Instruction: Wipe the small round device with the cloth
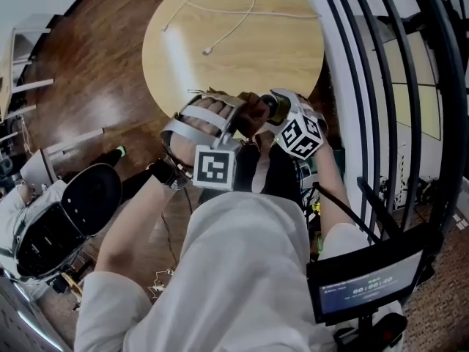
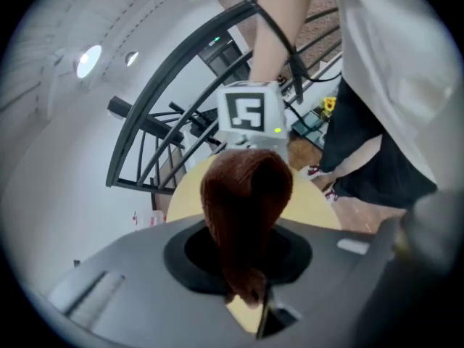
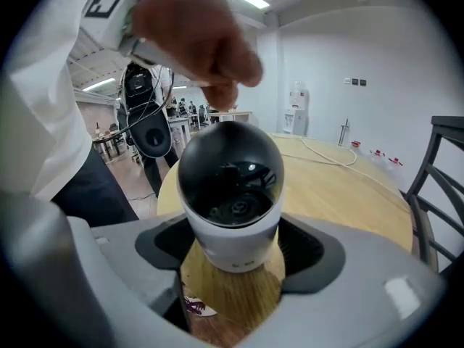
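Observation:
The small round device [image 3: 230, 194] is a white body with a black glossy dome, and my right gripper [image 3: 232, 249] is shut on its white base. A dark brown cloth [image 2: 245, 201] stands up from my left gripper [image 2: 243, 267], which is shut on its lower end. In the right gripper view the cloth [image 3: 196, 38] hangs blurred just above the dome, close to its top. In the head view both grippers meet near the table's front edge: the left gripper [image 1: 233, 123] with the cloth [image 1: 253, 112], the right gripper [image 1: 282, 116] holding the device [image 1: 270, 106].
A round wooden table [image 1: 242, 50] lies ahead with a white cable [image 1: 231, 28] across it. Black railing [image 1: 381, 72] runs along the right. A black loudspeaker [image 1: 66, 211] sits on the floor at the left. A small screen [image 1: 366, 288] is at lower right.

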Tool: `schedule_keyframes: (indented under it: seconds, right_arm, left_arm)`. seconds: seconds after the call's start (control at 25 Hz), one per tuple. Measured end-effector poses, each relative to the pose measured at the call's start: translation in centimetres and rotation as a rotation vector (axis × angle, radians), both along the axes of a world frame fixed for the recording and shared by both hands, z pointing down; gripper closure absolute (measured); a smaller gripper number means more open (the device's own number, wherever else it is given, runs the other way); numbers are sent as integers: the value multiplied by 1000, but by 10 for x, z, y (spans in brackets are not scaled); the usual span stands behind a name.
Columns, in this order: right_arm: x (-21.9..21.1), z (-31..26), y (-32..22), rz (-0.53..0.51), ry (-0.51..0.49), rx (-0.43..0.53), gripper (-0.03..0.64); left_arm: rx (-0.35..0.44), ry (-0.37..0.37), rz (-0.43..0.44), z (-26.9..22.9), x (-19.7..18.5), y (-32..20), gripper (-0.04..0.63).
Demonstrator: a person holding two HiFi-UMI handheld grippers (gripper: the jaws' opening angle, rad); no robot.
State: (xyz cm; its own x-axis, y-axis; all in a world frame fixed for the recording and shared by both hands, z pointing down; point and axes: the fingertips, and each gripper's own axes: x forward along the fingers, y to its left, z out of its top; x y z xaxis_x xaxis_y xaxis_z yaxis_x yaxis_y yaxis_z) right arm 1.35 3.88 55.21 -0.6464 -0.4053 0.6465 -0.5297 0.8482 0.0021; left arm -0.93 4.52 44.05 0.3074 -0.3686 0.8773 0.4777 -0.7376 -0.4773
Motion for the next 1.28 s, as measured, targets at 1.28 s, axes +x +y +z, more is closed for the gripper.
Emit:
schedule_keyframes:
  seconds: [1.28]
  right_arm:
    - [11,7,5,11,28,-16,258]
  left_arm:
    - [-3,-256,637,40,4,45,511]
